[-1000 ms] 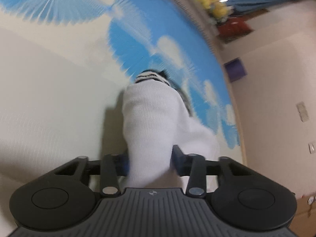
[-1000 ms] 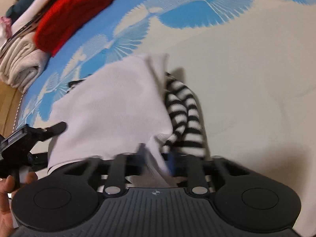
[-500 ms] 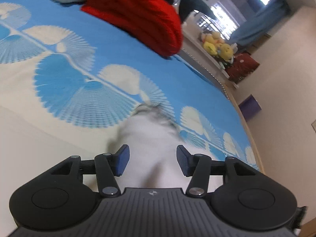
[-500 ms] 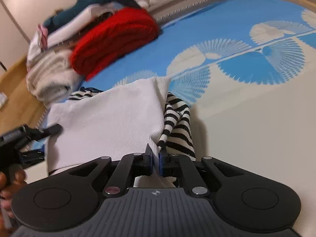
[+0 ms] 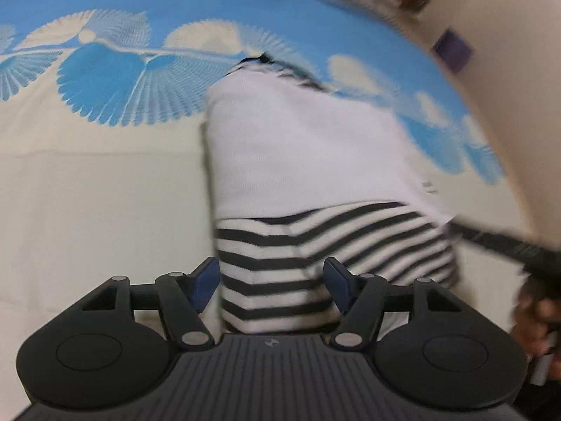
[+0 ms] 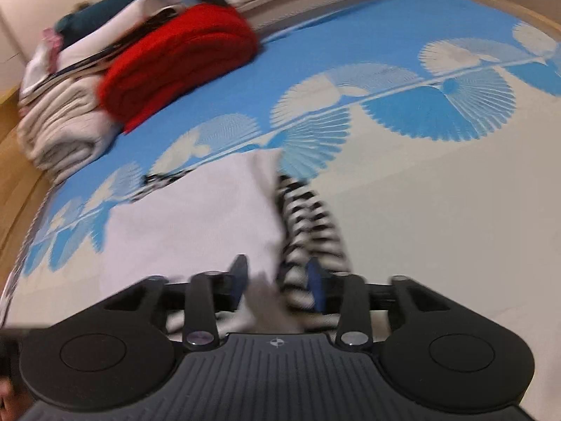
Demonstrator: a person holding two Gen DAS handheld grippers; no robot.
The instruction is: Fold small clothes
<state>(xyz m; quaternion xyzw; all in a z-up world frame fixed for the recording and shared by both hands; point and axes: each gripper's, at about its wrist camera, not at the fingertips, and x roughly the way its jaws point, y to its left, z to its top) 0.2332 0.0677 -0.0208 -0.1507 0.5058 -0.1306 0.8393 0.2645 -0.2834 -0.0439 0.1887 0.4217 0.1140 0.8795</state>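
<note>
A small white garment [image 5: 298, 154] with black-and-white striped parts [image 5: 315, 256] lies partly folded on the bed. In the left wrist view my left gripper [image 5: 271, 282] is open and empty, its blue pads either side of the striped end. In the right wrist view the garment [image 6: 196, 221] lies flat with a striped sleeve [image 6: 308, 224] along its right edge. My right gripper [image 6: 277, 280] is open over the near edge, its pads apart around the cloth. The right gripper's black body shows blurred at the right of the left wrist view [image 5: 508, 245].
The bed cover [image 6: 438, 189] is cream with blue fan patterns. A red knit [image 6: 178, 59] and a stack of beige and white folded clothes [image 6: 59, 122] sit at the far left. A wooden bed edge [image 6: 508, 3] runs along the far side.
My right gripper was shut on the garment's edge and has opened. My left gripper stays open and has swung back over the striped end. The garment now lies flat.
</note>
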